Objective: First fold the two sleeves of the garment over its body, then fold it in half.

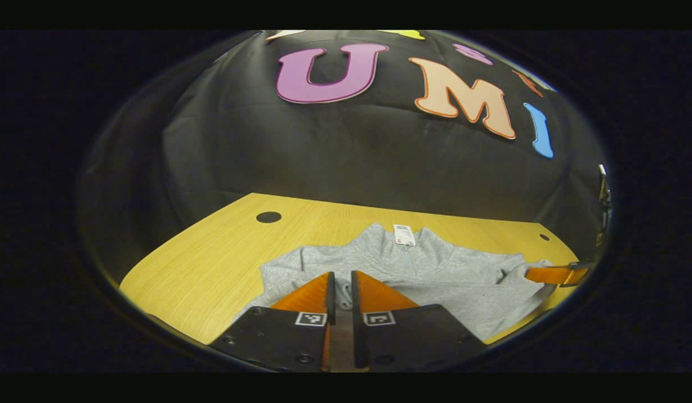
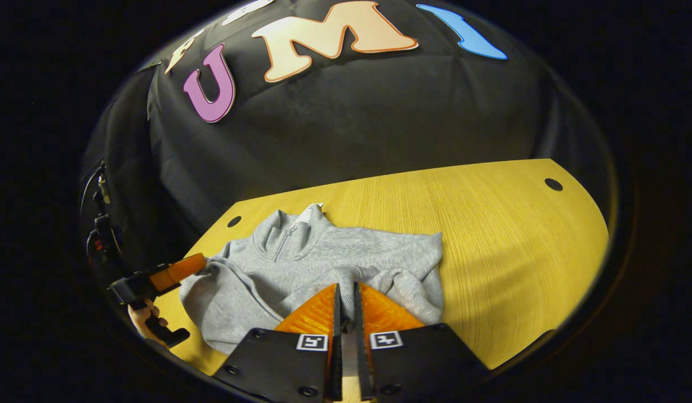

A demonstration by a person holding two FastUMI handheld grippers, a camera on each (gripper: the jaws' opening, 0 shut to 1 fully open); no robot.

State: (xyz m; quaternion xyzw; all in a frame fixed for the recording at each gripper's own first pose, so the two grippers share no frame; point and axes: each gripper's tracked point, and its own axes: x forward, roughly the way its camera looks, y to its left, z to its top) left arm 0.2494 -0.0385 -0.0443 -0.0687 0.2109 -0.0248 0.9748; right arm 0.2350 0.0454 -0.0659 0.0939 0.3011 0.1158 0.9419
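One grey fleece zip-collar garment [image 2: 318, 263], with one white neck label [image 1: 404, 235]. One yellow wood-grain table [image 2: 503, 246]; two dark round holes in its top in each view [image 1: 268, 217] [image 1: 544, 237]. Two handheld two-finger grippers: left gripper [image 1: 341, 280], right gripper [image 2: 346, 292]. Two square black-and-white marker tags on each gripper [image 1: 311, 319] [image 2: 386, 339]. One hand [image 2: 144, 319] seen, holding the left gripper.

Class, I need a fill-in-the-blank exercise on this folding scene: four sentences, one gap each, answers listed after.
1. The grey zip-neck sweatshirt lies on a yellow ____ table.
2. At its collar sits a white ____.
3. The left gripper has its fingers nearly ____ over grey fabric.
4. The table has round ____ holes.

Answers: wooden; label; closed; dark
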